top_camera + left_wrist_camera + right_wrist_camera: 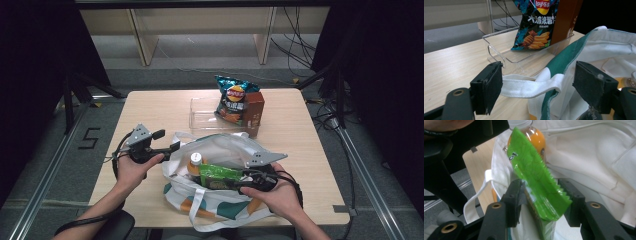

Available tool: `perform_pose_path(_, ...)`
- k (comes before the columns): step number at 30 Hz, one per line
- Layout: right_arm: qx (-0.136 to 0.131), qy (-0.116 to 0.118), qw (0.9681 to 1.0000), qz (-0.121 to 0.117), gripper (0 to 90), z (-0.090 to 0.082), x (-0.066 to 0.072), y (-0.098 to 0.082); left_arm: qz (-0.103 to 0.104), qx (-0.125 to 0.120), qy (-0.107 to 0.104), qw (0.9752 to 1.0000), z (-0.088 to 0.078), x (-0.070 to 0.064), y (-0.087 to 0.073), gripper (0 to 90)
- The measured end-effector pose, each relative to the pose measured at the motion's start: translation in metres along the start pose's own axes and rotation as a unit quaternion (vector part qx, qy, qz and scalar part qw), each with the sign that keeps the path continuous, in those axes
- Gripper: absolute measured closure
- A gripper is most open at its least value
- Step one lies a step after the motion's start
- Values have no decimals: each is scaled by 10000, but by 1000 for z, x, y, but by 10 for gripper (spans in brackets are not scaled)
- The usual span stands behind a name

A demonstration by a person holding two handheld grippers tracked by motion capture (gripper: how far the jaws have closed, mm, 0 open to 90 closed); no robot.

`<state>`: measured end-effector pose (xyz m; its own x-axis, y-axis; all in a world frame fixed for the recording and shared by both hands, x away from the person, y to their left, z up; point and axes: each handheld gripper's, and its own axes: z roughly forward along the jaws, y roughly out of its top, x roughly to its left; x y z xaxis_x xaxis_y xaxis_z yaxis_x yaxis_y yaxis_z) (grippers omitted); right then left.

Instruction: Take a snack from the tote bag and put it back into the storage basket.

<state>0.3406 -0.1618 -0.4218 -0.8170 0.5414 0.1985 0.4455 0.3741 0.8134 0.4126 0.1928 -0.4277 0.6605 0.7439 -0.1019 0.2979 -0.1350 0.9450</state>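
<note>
A white tote (220, 150) on the table (150, 107) holds an orange bottle (196, 163) and a green packet (220, 176), grasped by the right claw (541, 197). The left claw (537, 83) gapes around the tote's strap (529, 86). Behind, a clear bin (202, 116) holds chips (232, 97) and a brown box (253, 107).

A pale wood-grain counter (150, 107) stands on a grey floor (50, 150). Toward its far edge, right of the middle, lies a clear plastic tray (202, 116); its left part is bare and its right part holds other things. At the near edge, around the middle and a little to the right, rests a white cloth bag (220, 145) with green and orange patches. One white strap (524, 87) of the bag lies flat on the wood beside it. The left side and far right corner are bare wood.
</note>
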Motion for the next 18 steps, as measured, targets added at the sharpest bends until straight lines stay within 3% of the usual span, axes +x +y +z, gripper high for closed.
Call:
perform_pose_path(1,44,-9,10000,69,583,0,1,0,-2,-1,-1,10000,0,0,0,224)
perform_pose_path(6,81,-74,9997,-223,639,0,1,-1,-8,1,-3,10000,0,0,0,224)
perform_pose_path(12,93,-190,9996,-183,681,1,4,-2,-19,-32,-55,10000,1,0,0,224)
perform_pose_path(13,163,-223,9990,-340,700,-1,3,-1,-16,-31,-55,10000,1,0,0,224)
perform_pose_path(18,186,-386,9980,-455,754,-2,3,-2,-11,-1,-17,10000,1,0,0,225)
